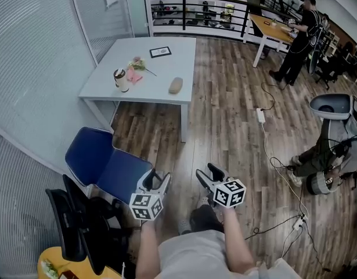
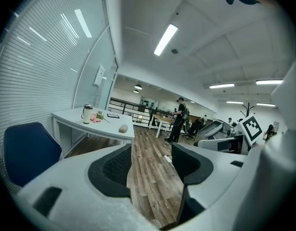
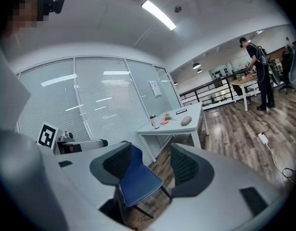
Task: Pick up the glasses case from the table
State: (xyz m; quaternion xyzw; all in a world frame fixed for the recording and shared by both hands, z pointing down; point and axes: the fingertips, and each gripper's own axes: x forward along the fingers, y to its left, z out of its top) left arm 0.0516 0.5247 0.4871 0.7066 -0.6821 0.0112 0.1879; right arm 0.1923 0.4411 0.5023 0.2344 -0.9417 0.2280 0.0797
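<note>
Both grippers sit low in the centre of the head view, the left gripper (image 1: 158,179) and the right gripper (image 1: 207,173). Each has its jaws spread with nothing held, only wooden floor (image 1: 224,115) showing through the left gap and a blue chair (image 1: 108,164) through the right. Well apart from them, in the upper middle of the frame, the tan glasses case (image 1: 176,85) lies on the pale table (image 1: 166,65), right of a cup (image 1: 121,80), some flowers (image 1: 135,68) and what may be a small framed card (image 1: 160,52).
</note>
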